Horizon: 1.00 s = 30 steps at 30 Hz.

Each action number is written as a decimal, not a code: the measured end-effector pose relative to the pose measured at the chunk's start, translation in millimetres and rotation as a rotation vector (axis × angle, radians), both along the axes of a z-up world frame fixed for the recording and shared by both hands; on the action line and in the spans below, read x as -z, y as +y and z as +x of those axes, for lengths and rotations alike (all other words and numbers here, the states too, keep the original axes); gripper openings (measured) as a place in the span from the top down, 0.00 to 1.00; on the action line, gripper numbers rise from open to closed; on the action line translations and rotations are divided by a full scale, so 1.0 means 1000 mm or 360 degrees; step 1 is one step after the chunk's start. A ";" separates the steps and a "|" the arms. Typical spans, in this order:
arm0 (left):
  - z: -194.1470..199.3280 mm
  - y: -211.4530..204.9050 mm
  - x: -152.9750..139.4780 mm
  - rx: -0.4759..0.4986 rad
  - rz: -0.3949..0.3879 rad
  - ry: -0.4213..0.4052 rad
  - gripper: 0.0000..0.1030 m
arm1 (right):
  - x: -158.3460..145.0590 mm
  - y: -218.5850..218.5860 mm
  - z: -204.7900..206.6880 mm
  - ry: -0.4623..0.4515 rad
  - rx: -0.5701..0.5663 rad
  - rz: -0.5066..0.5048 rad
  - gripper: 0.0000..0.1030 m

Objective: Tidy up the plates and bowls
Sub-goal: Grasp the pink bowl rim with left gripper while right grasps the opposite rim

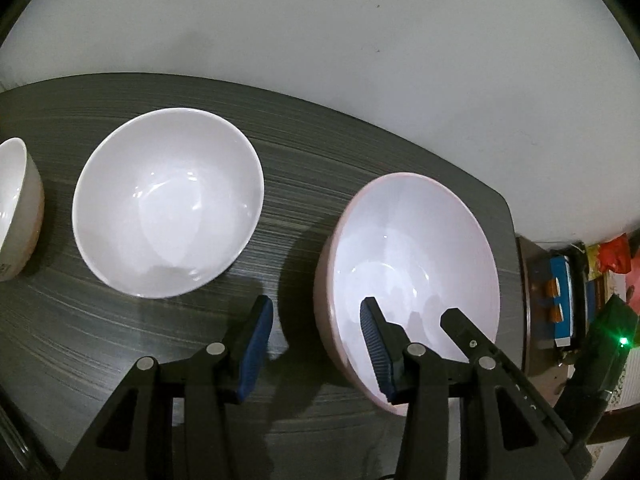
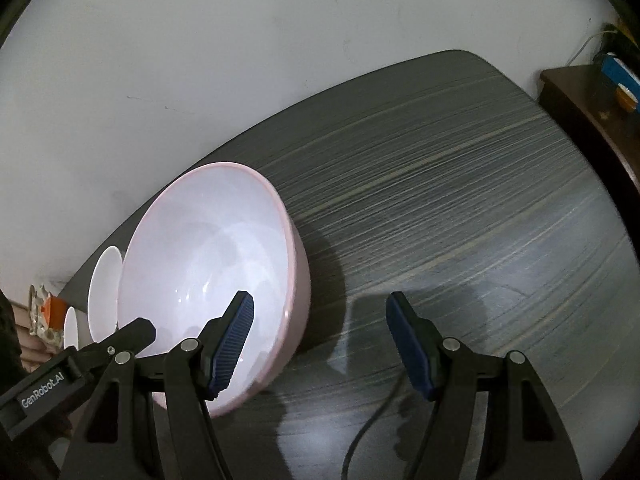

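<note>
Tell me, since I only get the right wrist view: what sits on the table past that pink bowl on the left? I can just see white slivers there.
Observer: The nearer sliver is a large white bowl, upright and empty, standing apart from the pink bowl.
Operator: And the smaller sliver beyond it?
Observer: A cream bowl, cut off by the left wrist view's edge, standing apart from the white one.
Operator: Where is the other gripper?
Observer: The left gripper is open and straddles the pink bowl's near-left rim, one finger inside the bowl, the other outside over the dark table.
</note>
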<state>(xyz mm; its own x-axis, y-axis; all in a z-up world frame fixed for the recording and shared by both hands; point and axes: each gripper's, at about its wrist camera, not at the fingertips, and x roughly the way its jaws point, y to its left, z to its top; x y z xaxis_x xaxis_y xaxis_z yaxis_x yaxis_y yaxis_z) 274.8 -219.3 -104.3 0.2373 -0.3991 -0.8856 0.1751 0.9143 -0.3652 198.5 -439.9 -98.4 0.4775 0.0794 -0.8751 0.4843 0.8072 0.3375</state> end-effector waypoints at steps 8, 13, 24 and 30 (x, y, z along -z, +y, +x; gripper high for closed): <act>0.002 0.000 0.004 0.0036 -0.0080 0.0013 0.83 | 0.011 0.008 0.001 -0.0011 -0.0011 0.0076 0.66; -0.006 -0.003 0.001 0.0052 -0.0071 0.0012 0.83 | 0.010 0.014 -0.001 -0.0020 -0.0029 0.0106 0.81; -0.058 0.019 -0.041 0.0061 -0.0023 -0.0061 0.83 | -0.015 0.040 -0.029 -0.0044 -0.0064 0.0097 0.81; -0.100 0.048 -0.058 0.0044 -0.0010 -0.0040 0.83 | -0.036 0.058 -0.051 -0.0058 -0.0133 0.0100 0.81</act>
